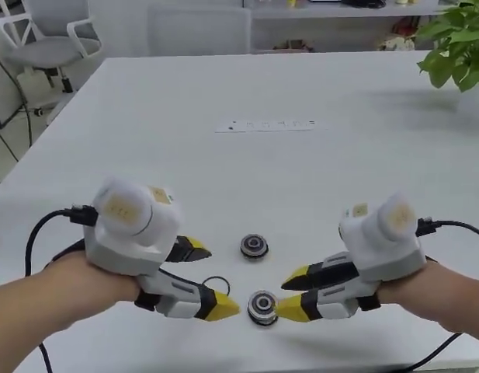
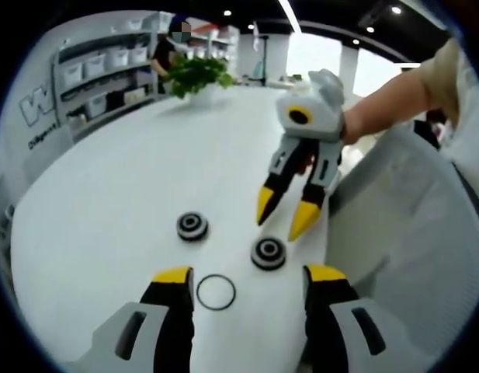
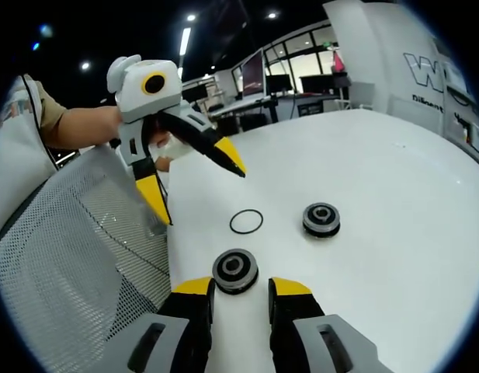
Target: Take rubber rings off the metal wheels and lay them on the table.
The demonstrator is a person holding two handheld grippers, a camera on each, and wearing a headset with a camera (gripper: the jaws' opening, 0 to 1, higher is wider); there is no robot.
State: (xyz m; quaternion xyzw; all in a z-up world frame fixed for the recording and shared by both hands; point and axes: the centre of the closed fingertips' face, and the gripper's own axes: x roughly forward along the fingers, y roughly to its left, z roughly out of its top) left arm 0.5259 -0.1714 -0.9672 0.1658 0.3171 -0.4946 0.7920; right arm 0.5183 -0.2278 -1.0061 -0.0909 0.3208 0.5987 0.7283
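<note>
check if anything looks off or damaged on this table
Nothing stands out. One rubber ring lies flat on the table between the open jaws of the left gripper. The farther wheel and nearer wheel sit flat and apart, the nearer just ahead of the right gripper. No spill or visible damage.

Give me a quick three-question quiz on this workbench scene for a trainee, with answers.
1. How many metal wheels stand on the table?
2. True or false: the loose rubber ring is clamped in the right gripper.
3. Where does the ring lie? A) on the table, in front of the left gripper, between its open jaws; B) on top of a wheel; C) hanging off the table's edge.
Key: 1) two; 2) false; 3) A.
</note>
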